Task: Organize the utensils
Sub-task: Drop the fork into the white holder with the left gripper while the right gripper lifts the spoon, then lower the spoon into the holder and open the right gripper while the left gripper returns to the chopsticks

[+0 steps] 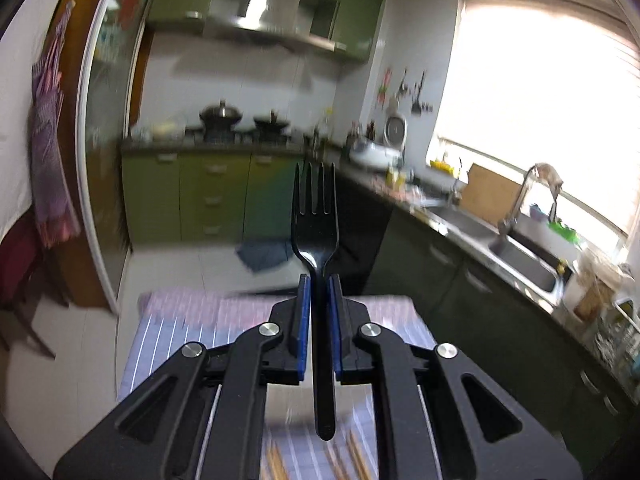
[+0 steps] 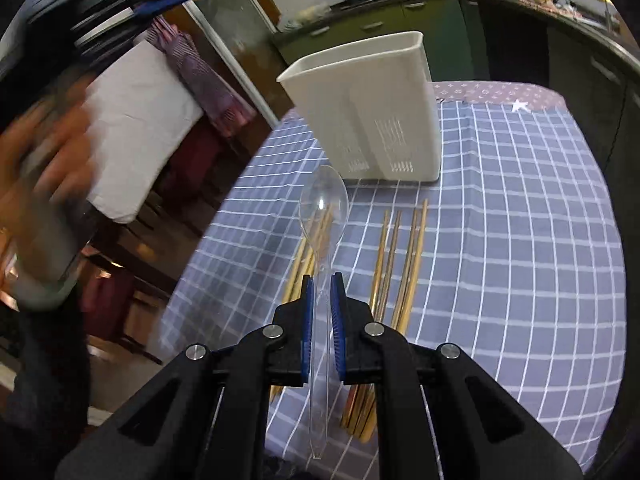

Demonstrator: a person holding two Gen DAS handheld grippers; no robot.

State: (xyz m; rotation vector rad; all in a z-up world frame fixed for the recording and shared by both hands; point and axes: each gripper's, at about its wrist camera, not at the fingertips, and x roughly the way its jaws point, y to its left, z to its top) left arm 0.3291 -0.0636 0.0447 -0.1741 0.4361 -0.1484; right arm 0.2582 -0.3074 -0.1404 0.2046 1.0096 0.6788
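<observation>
Both grippers are loaded and lifted clear of the surface (image 2: 540,280), so the sorting looks to be in an early-to-middle stage. The left gripper (image 1: 319,300) has its fingers pinched narrow on the handle of a black plastic fork (image 1: 316,232), tines pointing up and away toward the kitchen, well above the checked cloth. The right gripper (image 2: 321,300) likewise has its fingers closed on the stem of a clear plastic spoon (image 2: 323,208), whose bowl hangs in the air above the cloth, on the near side of the white utensil holder (image 2: 372,112). That holder stands upright near the far edge of the surface, and nothing shows above its rim; its inside cannot be seen from here. Neither held piece has been dropped in yet. Several wooden chopsticks (image 2: 400,256) lie in loose pairs on the cloth, between the holder and the near edge, untouched. Judging by this, the fork and spoon remain to be delivered, then all the chopsticks.
</observation>
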